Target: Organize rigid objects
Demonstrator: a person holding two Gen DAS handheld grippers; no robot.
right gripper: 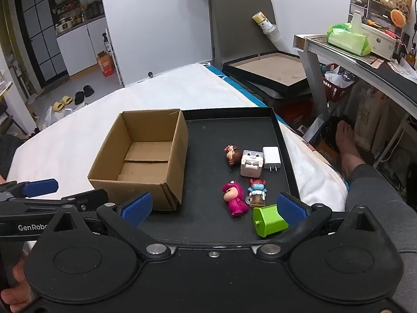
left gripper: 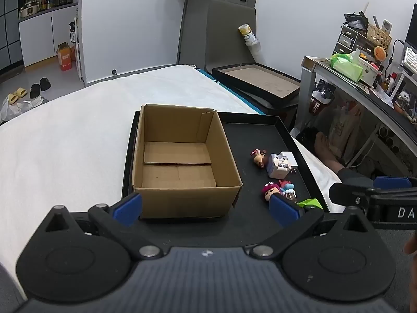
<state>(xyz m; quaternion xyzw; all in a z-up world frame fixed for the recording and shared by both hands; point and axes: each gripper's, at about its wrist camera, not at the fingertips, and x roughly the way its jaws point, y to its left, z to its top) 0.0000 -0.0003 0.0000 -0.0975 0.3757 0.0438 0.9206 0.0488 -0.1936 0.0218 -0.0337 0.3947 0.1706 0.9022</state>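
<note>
Cardboard box (right gripper: 146, 161) apparently empty; six small items, among them the pink figure (right gripper: 234, 199) and green piece (right gripper: 269, 220), remain on the black tray (right gripper: 208, 135). Left gripper (left gripper: 206, 206) and right gripper (right gripper: 213, 206): jaws wide, holding nothing.

White walls (right gripper: 161, 26), a white bed (left gripper: 65, 143), cluttered desk (right gripper: 365, 60) at right.

A white bed (right gripper: 169, 91) carries a black tray (right gripper: 234, 130) directly on it.

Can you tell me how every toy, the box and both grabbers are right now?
cardboard box: open, empty
pink figure: lying down
green block: tipped over
white charger: lying flat
brown figure: lying down
left gripper: open
right gripper: open
</note>
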